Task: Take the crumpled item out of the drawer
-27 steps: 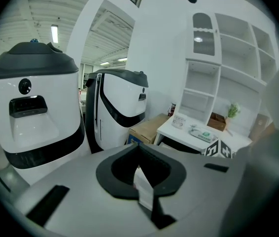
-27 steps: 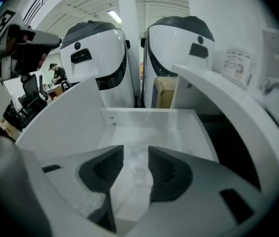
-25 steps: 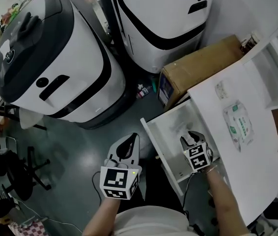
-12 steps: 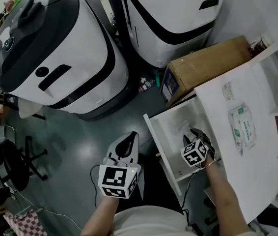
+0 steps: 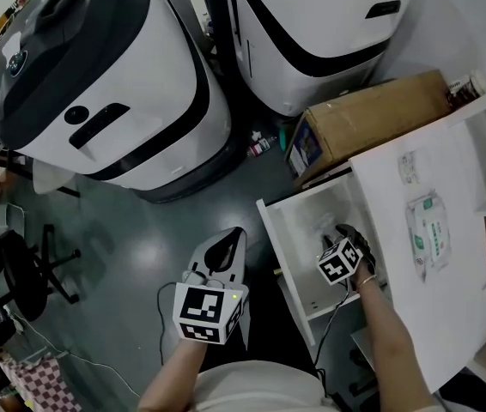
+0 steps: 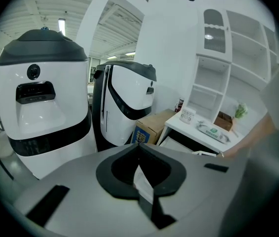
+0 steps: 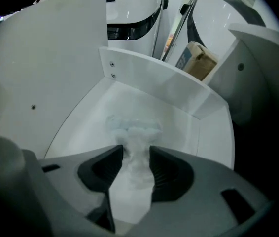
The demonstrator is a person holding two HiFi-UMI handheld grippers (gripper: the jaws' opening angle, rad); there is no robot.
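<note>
Right tool (image 7: 136, 151) opening wider around crumpled item (image 7: 132, 125) in drawer (image 7: 184, 110), left tool (image 6: 139, 146) still closed

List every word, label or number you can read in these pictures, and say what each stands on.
No text is readable in any view.
cardboard box: blue label on its end, too blurred to read.
wipes packet: green print, too small to read.

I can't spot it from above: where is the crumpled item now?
In the right gripper view the crumpled item lies on the floor of the open drawer, between the opening jaws of the right gripper, on the head view's right side.
</note>
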